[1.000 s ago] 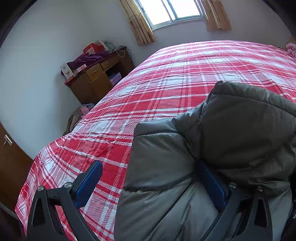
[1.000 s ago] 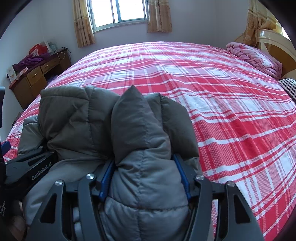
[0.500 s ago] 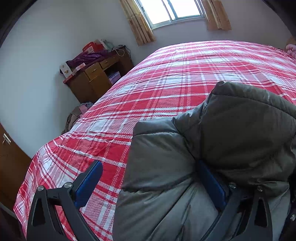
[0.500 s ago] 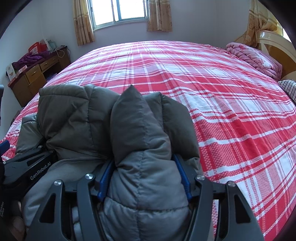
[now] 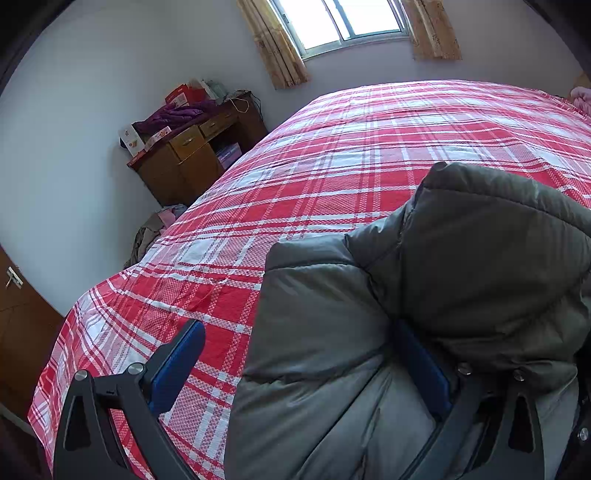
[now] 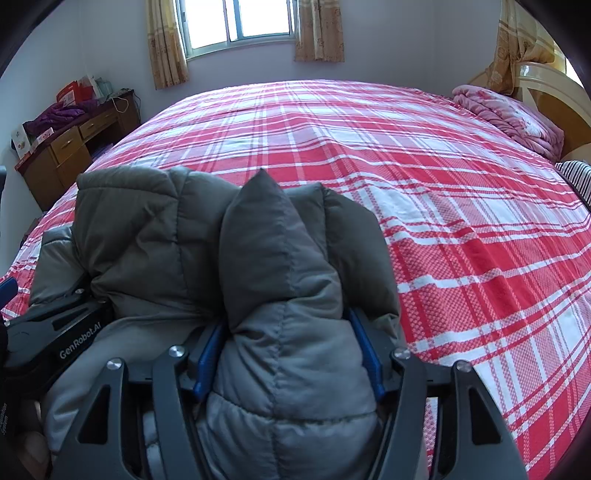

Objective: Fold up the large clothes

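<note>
A grey-olive puffer jacket point(image 5: 461, 280) lies bunched on the near edge of a bed with a red and white plaid sheet point(image 5: 332, 177). My left gripper point(image 5: 295, 354) is wide open: its left finger point(image 5: 177, 362) is over the bare sheet, its right finger point(image 5: 421, 362) is pressed into a fold of the jacket. My right gripper point(image 6: 288, 354) is shut on a thick fold of the jacket point(image 6: 273, 258), padding bulging up between its blue pads. The left gripper's body point(image 6: 55, 332) shows at the left of the right wrist view.
A wooden desk point(image 5: 192, 162) with boxes and purple cloth stands left of the bed under a curtained window point(image 6: 240, 22). A pink folded quilt point(image 6: 509, 114) and a headboard point(image 6: 546, 92) are at the far right. Clothes lie on the floor point(image 5: 151, 229). A brown door point(image 5: 18, 325) is near left.
Both grippers and the jacket have shifted only slightly towards the near edge of the bed. The grips have not changed.
</note>
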The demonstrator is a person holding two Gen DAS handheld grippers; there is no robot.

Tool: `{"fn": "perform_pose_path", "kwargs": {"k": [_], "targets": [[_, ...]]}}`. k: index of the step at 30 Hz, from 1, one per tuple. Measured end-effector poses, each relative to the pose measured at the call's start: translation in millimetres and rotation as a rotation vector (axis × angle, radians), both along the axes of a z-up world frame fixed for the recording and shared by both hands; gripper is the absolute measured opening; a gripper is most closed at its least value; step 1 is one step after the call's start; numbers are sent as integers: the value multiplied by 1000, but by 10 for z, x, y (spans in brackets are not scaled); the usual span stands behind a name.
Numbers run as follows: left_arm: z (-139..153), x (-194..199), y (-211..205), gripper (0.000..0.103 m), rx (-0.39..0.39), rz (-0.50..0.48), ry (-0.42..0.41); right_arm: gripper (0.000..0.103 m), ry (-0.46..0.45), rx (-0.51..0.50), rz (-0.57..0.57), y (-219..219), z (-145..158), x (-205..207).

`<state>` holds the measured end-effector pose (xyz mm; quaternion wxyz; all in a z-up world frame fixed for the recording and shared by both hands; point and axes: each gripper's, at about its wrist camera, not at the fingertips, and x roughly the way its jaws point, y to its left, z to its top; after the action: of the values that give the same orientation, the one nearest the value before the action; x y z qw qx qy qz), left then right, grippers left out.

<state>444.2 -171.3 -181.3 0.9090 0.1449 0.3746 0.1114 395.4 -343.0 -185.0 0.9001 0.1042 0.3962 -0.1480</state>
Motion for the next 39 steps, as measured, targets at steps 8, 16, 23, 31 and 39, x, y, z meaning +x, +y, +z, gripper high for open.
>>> {"fn": "perform_pose_path", "kwargs": {"k": [8, 16, 23, 31, 39], "targets": [[4, 6, -6, 102, 8, 1, -1, 64, 0, 2, 0, 0, -1, 6], [2, 7, -22, 102, 11, 2, 0, 65, -1, 9, 1, -15, -13, 15], [460, -435, 402, 102, -258, -59, 43, 67, -18, 68, 41, -66, 111, -119], [181, -777, 634, 102, -257, -106, 83, 67, -105, 124, 46, -43, 230, -796], [20, -758, 606, 102, -241, -118, 63, 74, -105, 135, 47, -62, 52, -753]]}}
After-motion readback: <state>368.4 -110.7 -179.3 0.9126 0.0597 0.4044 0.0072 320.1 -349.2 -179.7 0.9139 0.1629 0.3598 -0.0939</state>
